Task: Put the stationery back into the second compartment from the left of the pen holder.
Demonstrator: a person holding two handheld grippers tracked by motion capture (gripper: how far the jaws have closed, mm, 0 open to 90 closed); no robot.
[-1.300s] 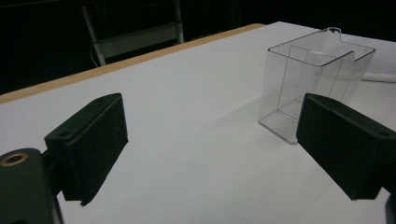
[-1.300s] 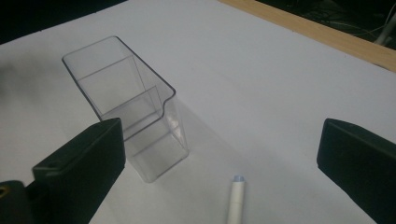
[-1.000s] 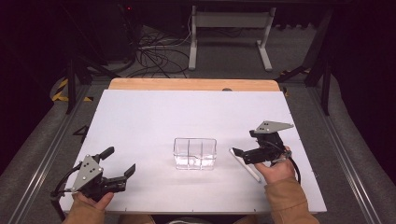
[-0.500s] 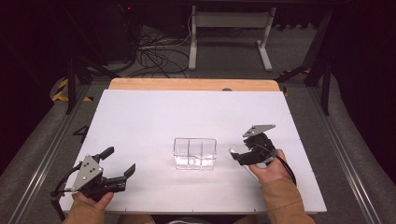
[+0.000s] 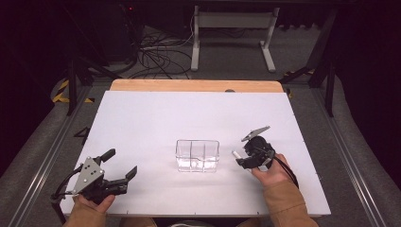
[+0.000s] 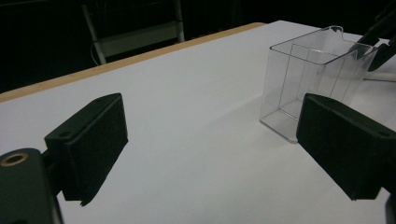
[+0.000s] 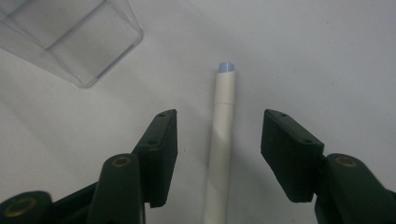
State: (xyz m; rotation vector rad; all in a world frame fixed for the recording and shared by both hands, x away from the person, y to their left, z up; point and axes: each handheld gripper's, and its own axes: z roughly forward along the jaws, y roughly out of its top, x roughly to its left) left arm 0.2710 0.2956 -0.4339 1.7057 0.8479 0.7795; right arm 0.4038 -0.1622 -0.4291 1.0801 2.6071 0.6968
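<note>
On the white table (image 5: 156, 123) in front of you, just right of centre, your right gripper (image 7: 218, 140) is lowered over a white pen (image 7: 221, 140), its jaws spread with one on each side of the barrel and neither touching it. The pen lies flat on the tabletop, just to the right of a clear plastic box (image 5: 197, 155) that stands near the middle of the table; in the high view only its tip pokes out beside your right gripper (image 5: 248, 158).

You appear to be at the reaching step, lined up for a grasp but not yet holding anything. The likely next move is to press the jaws together on the middle of the barrel, squarely, so the round shaft does not roll or squirt out, then lift it clear.

Your left gripper (image 5: 111, 172) rests near the front left corner of the table, well apart from the box, its jaws spread wide and holding nothing.

The pen is a slim, smooth, matte white cylinder with a small pale blue cap at its far end. The box (image 6: 317, 79) is rigid, glossy, transparent plastic, open at the top, with thin inner dividers forming compartments; it looks empty. The tabletop is smooth and matte, with a wooden strip (image 5: 194, 85) along its far edge.
</note>
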